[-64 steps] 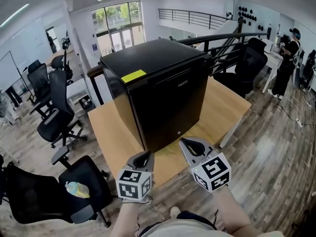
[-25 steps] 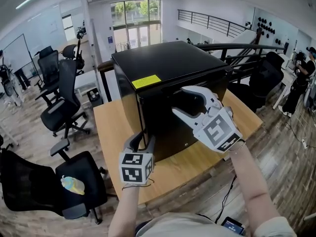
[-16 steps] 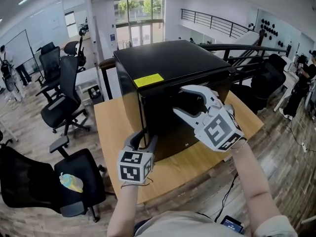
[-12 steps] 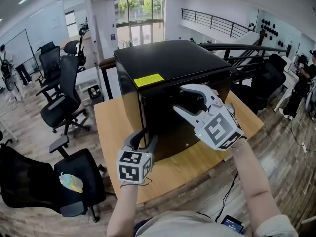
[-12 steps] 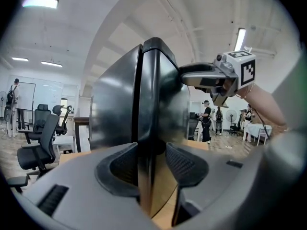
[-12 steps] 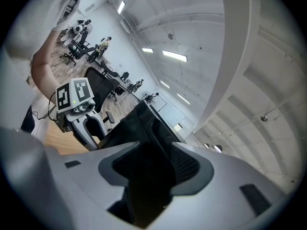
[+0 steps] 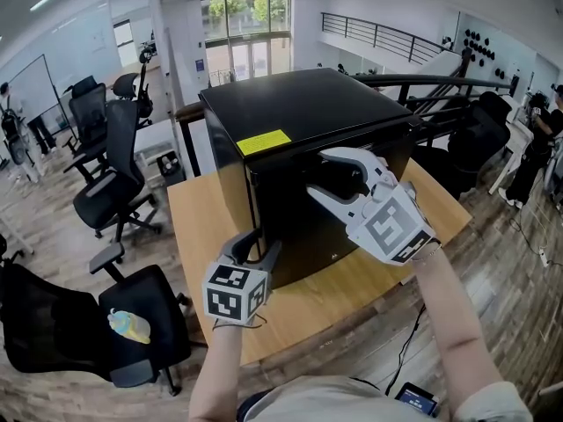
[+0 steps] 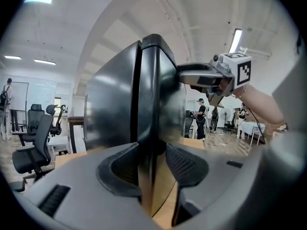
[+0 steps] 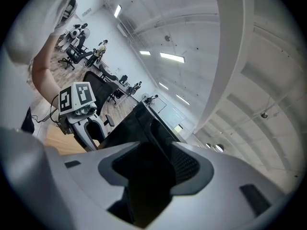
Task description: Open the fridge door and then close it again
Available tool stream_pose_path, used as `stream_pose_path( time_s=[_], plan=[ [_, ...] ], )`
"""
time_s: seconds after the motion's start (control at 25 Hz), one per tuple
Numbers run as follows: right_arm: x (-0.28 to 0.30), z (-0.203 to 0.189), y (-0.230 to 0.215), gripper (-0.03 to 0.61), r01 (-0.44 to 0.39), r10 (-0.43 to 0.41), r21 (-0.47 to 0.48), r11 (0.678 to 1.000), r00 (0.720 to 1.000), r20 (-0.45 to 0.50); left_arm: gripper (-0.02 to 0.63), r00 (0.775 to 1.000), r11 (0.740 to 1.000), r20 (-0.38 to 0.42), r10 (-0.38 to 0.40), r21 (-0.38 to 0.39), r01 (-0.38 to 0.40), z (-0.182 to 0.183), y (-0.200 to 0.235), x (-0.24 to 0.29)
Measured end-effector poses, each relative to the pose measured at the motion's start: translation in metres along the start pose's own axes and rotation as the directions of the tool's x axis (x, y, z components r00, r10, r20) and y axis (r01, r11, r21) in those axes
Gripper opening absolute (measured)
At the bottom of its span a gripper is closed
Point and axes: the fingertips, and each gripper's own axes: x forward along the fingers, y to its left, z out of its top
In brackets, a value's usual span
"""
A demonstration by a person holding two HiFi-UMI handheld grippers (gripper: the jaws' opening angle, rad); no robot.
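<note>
The black fridge (image 7: 299,112) sits on the table (image 7: 202,222), door (image 7: 303,227) shut. The left gripper (image 7: 255,246) has just been opening, loose around the door's edge. The right gripper (image 7: 321,176) has just been closing, pinching its top lip. Pull hard and that grip may slip off.

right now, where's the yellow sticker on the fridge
In the head view the yellow sticker lies flat on the fridge's black top, near its front left corner, just behind the door's upper edge.
</note>
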Motion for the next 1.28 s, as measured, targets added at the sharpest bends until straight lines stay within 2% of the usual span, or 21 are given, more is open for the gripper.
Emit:
stream_pose_path(
  time_s=[0.36, 0.6, 0.8, 0.96, 1.12, 1.2, 1.28],
  plan=[
    [0.000, 0.000, 0.004, 0.184, -0.006, 0.005, -0.018, 1.000, 0.999, -0.039, 0.155, 1.000, 1.000, -0.011, 0.005, 0.001, -0.005, -0.001, 0.000, -0.003],
    [-0.001, 0.002, 0.002, 0.186, 0.006, -0.006, 0.001, 1.000, 0.999, -0.049, 0.155, 1.000, 1.000, -0.012, 0.017, -0.007, -0.017, 0.000, -0.002, -0.004],
    [-0.021, 0.002, 0.011, 0.195, -0.015, 0.016, 0.046, 0.999, 0.999, -0.035, 0.155, 1.000, 1.000, -0.005, -0.012, -0.013, 0.012, -0.007, -0.023, -0.018],
    [-0.028, 0.004, 0.012, 0.196, 0.043, -0.041, 0.050, 0.998, 0.998, -0.040, 0.155, 0.999, 0.999, -0.005, -0.037, -0.025, 0.036, -0.008, -0.029, -0.022],
    [-0.042, 0.002, 0.014, 0.205, 0.147, -0.145, 0.097, 0.984, 0.989, -0.032, 0.152, 0.997, 0.996, -0.003, -0.079, -0.039, 0.079, -0.010, -0.041, -0.027],
    [-0.050, 0.003, 0.015, 0.211, 0.182, -0.182, 0.152, 0.971, 0.983, -0.019, 0.151, 0.994, 0.993, 0.001, -0.105, -0.049, 0.105, -0.010, -0.048, -0.029],
    [-0.058, 0.005, 0.019, 0.257, 0.189, -0.194, 0.237, 0.953, 0.981, -0.001, 0.149, 0.992, 0.991, -0.003, -0.124, -0.050, 0.124, -0.010, -0.056, -0.032]
  ],
)
